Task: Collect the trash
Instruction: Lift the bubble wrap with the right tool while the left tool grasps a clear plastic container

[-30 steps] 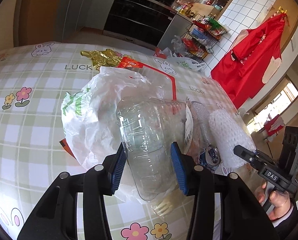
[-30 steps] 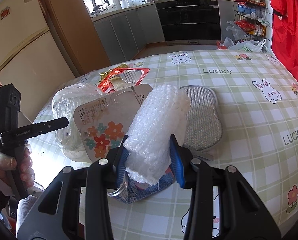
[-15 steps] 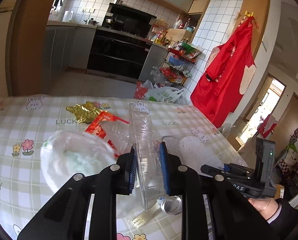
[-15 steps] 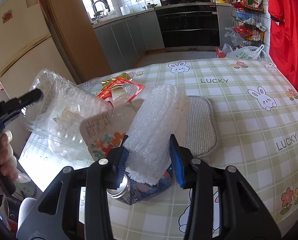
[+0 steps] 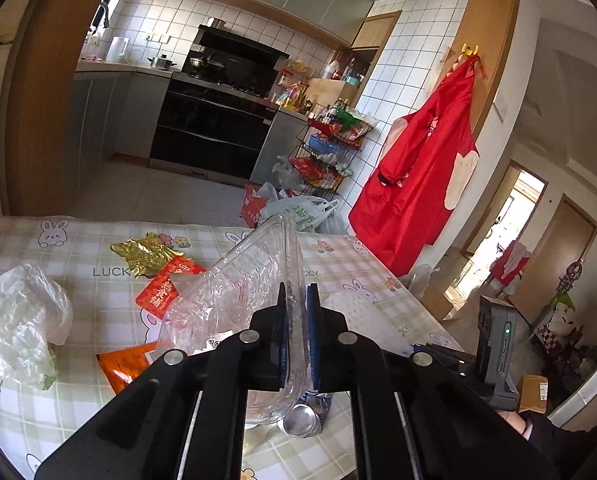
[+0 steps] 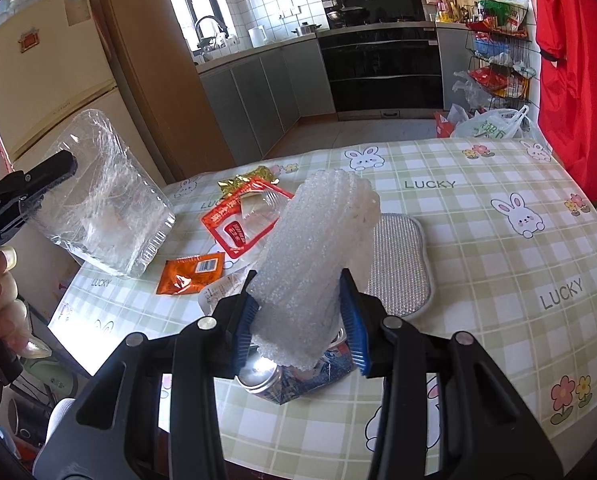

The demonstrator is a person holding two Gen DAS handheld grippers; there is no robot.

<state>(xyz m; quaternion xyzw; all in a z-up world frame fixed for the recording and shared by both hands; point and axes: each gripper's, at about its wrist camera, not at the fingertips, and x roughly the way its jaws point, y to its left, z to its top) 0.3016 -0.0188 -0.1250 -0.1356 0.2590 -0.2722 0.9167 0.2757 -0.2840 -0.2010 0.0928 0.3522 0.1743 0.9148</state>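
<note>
Above the checked table (image 6: 478,240), the left gripper (image 5: 297,300) pinched the wall of a clear plastic container (image 5: 234,292), lifted clear and tilted. The right gripper (image 6: 300,314) clamped a bubble-wrap roll (image 6: 318,256) angled upward, over a crushed can (image 6: 258,378) beside a silver pad (image 6: 398,264).

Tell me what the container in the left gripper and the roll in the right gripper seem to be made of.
Clear container: thin, glossy transparent plastic by the look; the tablecloth shows through and its wall is crinkled. White roll: probably bubble wrap or foam sheet, a translucent white surface covered in small bumps; which one is unclear.
</note>
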